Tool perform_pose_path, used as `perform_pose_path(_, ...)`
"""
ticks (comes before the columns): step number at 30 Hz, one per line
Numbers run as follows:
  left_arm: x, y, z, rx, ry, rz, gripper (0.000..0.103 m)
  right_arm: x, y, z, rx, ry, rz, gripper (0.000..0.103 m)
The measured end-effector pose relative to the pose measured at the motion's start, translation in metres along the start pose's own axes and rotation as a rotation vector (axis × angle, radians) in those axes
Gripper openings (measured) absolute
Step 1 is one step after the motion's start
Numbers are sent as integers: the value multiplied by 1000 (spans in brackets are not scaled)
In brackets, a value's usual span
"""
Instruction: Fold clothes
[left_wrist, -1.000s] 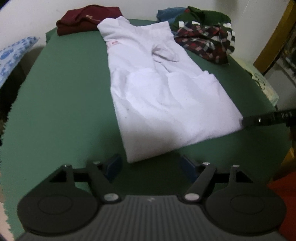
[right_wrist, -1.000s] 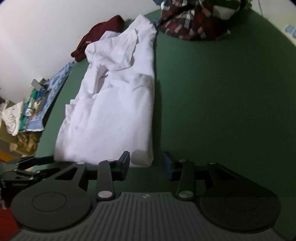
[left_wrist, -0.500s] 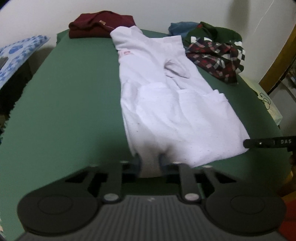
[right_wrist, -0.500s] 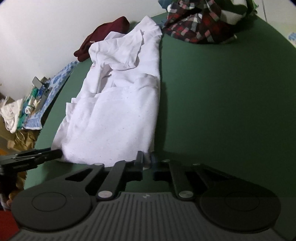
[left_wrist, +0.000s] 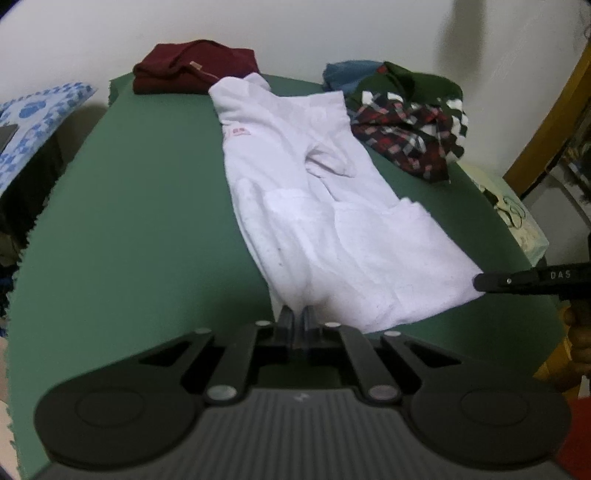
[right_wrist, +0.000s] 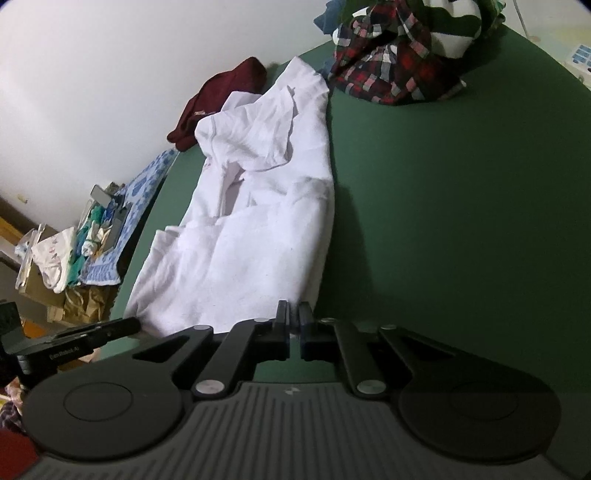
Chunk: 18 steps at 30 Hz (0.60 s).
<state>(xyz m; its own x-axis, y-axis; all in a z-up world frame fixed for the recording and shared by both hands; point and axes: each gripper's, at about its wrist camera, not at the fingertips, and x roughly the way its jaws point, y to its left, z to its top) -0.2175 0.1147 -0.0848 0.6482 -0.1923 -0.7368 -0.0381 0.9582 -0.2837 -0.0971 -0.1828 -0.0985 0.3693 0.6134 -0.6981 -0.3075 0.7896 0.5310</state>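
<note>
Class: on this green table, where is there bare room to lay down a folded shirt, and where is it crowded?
Free: the green table left of the white shirt, and the stretch right of it. Crowded: the far edge, with the maroon garment and plaid pile.

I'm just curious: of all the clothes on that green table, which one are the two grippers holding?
The white shirt. The left gripper and right gripper pinch its near corners. The maroon garment and plaid pile lie untouched at the far end.

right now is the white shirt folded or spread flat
Partly folded: the white shirt lies as a narrow strip, sides and sleeve turned in, on the green table.
</note>
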Motion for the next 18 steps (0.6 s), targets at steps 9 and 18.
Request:
perform_pose_path(9,-16,12,-20,2,117,-43,0,-9,-6,-14,-27,96,-14,6)
perform_pose_path(18,-7,6,-24,183,148,79,42,-9,21,-17,-394,83,-113,41)
